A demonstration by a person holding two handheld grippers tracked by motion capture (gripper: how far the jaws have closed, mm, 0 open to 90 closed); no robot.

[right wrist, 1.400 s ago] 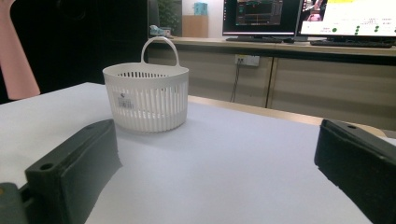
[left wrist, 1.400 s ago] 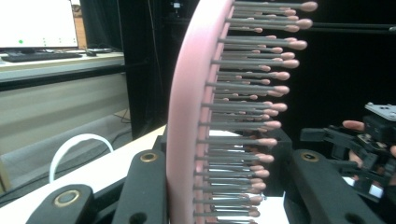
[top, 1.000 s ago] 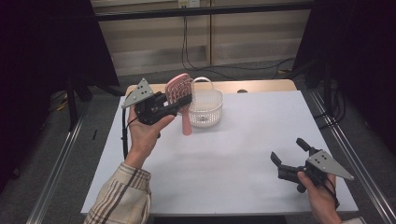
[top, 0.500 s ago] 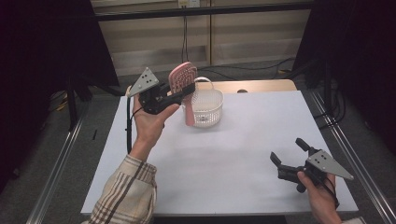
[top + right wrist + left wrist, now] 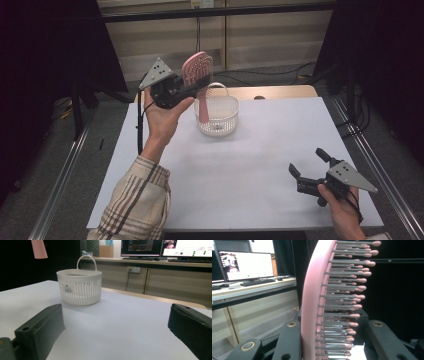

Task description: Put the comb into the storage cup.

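Note:
A pink hairbrush is raised off the white table, and my left gripper is shut on its head. Its handle hangs down over the near rim of a white slotted basket with a hoop handle. In the left gripper view the brush stands on edge between my jaws, bristles pointing right. My right gripper rests low at the table's front right, open with nothing in it. From the right gripper view, the basket stands ahead, with the brush handle's tip above and left of it.
Metal rails run along both sides of the table, and dark curtains hang beyond them. A wooden board lies behind the table's far edge. A desk with monitors and a keyboard stands behind the basket.
My left hand has lifted the hairbrush higher, so its handle now hangs over the basket's rim. The right gripper has stayed where it was.

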